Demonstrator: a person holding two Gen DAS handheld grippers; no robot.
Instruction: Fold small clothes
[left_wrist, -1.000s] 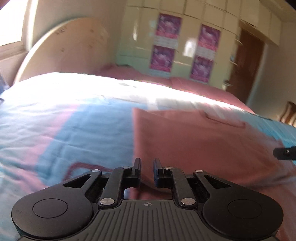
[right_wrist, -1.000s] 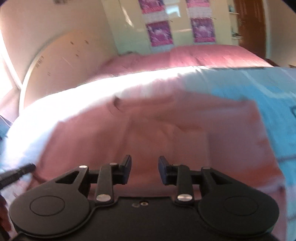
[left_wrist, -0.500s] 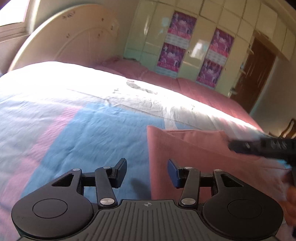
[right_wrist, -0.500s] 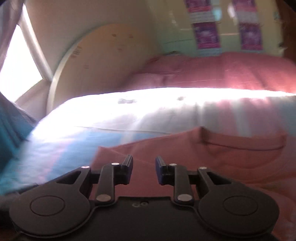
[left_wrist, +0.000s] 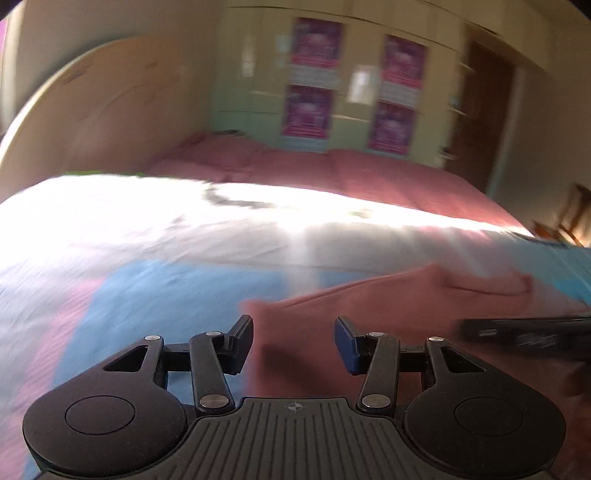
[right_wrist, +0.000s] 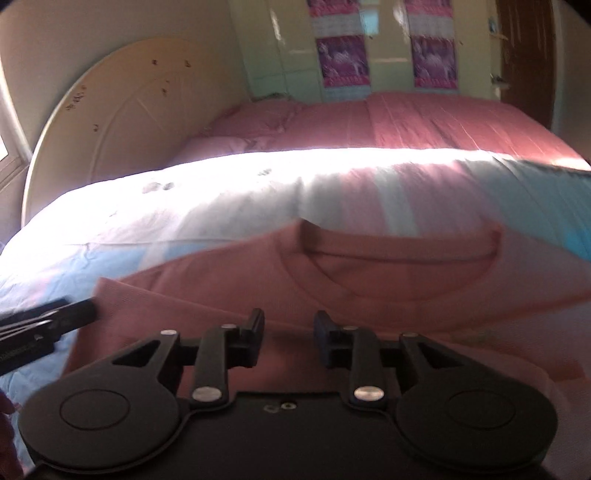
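**Both grippers poised over a pink T-shirt on the bed**

Nearest, the left gripper (left_wrist: 293, 341) has its jaws spread wide and empty just above the left edge of the pink T-shirt (right_wrist: 369, 280), probably lining up to pinch it. The right gripper (right_wrist: 288, 338) hangs over the shirt's middle, jaws parted, holding nothing. The shirt lies flat, collar (right_wrist: 399, 254) away, on the blue-and-pink bedspread (left_wrist: 129, 280), ready for folding. Beyond stand the headboard (right_wrist: 140, 122) and wardrobe (left_wrist: 354, 85).

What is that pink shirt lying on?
The pink shirt lies flat on a bedspread with blue, pink and white patches, which shows all around it. What lies directly beneath the shirt is covered by the fabric.
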